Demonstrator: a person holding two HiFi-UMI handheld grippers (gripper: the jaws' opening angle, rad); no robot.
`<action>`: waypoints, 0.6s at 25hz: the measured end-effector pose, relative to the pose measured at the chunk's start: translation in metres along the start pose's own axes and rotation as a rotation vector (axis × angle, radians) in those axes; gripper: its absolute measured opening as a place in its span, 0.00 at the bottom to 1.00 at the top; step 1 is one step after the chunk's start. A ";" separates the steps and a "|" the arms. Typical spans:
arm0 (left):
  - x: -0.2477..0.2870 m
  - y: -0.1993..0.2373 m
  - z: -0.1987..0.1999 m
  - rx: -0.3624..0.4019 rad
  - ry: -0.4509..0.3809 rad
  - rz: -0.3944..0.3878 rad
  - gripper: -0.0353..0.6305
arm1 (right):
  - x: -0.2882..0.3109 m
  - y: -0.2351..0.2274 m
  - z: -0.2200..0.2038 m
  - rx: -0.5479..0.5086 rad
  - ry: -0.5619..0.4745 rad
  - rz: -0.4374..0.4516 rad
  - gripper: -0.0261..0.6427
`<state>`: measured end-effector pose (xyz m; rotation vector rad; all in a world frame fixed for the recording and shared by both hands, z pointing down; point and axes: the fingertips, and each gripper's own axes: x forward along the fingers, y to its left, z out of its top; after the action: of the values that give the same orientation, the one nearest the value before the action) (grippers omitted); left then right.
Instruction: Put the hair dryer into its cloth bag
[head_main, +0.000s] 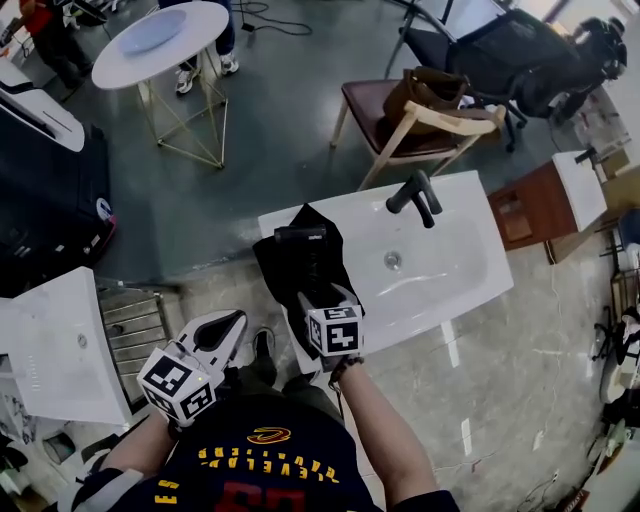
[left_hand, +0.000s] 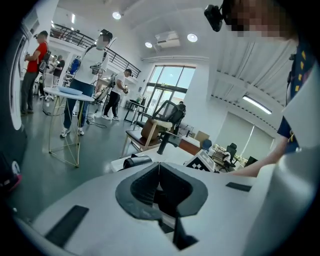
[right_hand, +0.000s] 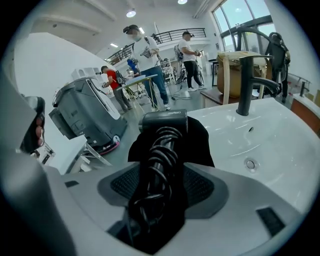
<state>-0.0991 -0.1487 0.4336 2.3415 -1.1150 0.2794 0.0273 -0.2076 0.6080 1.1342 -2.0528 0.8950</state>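
The hair dryer (head_main: 300, 238) lies on top of its black cloth bag (head_main: 275, 268), which is spread over the left rim of a white sink (head_main: 455, 275). The dryer's barrel points away from the person and its cord (right_hand: 156, 165) is coiled round the handle. It is not inside the bag yet, as far as these views show.

The right gripper (head_main: 322, 302) has its jaws wide apart on either side of the corded handle, and the pads do not look to be pressing on it. The left gripper (head_main: 218, 335) is held back near the person's body, jaws together with nothing between them.

The step in hand looks like taking hold of the dryer. To do it well:
- Close squarely across the handle and catch the coils with it, so no loop springs loose.
- Grip towards the barrel end, since that heavy head will likely tip a hold taken too far back.
- Bring the left jaws to the bag's edge and pinch one layer only, to keep the mouth open.
- Lift little, because the cloth may slide on the glazed rim and could drop off the side
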 end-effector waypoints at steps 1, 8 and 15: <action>-0.002 0.004 -0.002 -0.007 0.001 0.007 0.06 | 0.004 -0.001 -0.001 -0.006 0.010 -0.006 0.41; -0.012 0.017 -0.008 -0.029 0.005 0.038 0.06 | 0.026 -0.001 -0.003 -0.043 0.067 -0.031 0.41; -0.014 0.019 -0.008 -0.030 0.002 0.043 0.06 | 0.033 -0.002 -0.007 -0.077 0.093 -0.089 0.41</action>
<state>-0.1224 -0.1445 0.4421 2.2923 -1.1617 0.2792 0.0162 -0.2183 0.6380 1.1128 -1.9293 0.8028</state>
